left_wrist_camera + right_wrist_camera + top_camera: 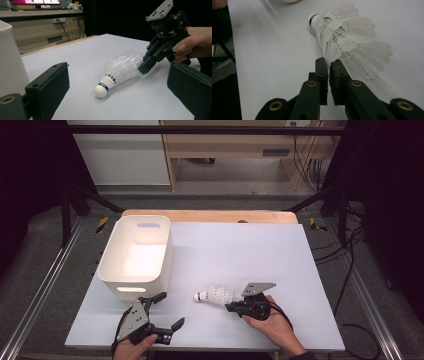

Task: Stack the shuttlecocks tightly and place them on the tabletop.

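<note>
My right gripper [328, 65] has its jaws nearly together, pinching the edge of the feather skirt of the shuttlecock [216, 295]; a feather tip sits between the pads in the right gripper view. My left gripper [162, 310] rests near the front left corner of the tabletop [240, 250] with its jaws spread wide and nothing between them.

The shuttlecock lies on its side on the tabletop, near the front edge and a little right of the white bin [136, 255], which stands at the back left with nothing visible inside. From the high view its long axis runs roughly parallel to the front edge: the cork [101, 90] with its blue band points left toward the bin and my left gripper, the open skirt points right toward my right hand [272, 325].

As I judge it, the grasp is made but the lift is not: the shuttlecock looks to be resting on the surface. Carrying it left and dropping it into the bin remains, if that is where it goes.
</note>
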{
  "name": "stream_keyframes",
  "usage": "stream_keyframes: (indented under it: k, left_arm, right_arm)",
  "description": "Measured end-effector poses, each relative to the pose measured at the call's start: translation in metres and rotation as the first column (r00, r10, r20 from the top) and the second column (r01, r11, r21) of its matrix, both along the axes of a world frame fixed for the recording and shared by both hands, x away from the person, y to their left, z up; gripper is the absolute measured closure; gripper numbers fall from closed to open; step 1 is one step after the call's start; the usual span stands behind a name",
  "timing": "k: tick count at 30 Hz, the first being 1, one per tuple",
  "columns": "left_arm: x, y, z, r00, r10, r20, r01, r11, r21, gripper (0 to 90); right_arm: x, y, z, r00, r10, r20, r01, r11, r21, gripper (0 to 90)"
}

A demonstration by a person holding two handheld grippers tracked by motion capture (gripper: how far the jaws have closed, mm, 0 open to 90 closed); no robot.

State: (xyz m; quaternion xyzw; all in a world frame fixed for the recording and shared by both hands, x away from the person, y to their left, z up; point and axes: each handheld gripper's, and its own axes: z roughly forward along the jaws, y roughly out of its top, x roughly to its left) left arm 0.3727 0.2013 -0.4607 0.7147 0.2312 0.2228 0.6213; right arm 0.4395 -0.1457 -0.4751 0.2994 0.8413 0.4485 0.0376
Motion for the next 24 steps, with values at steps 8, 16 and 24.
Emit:
stream_keyframes:
  k: [8,16,24]
  left_arm:
    - [0.0001,-0.0005,-0.0003,1.0,-0.004,-0.002,0.004,1.0,0.001,4.0]
    - [0.0,-0.001,-0.0004,1.0,-0.007,-0.002,0.007,1.0,0.005,4.1]
    - [0.0001,-0.0012,-0.0005,1.0,-0.008,-0.003,0.008,0.9999,0.008,4.1]
  right_arm:
    - [-0.0008,0.0011,-0.0004,0.9998,-0.017,0.01,0.017,0.9998,-0.006,65.1]
    - [-0.0013,0.0017,-0.0002,0.9993,-0.03,0.022,0.03,0.9995,-0.005,57.0]
    - [-0.0014,0.0015,0.0005,0.9984,-0.044,0.035,0.044,0.999,-0.004,51.5]
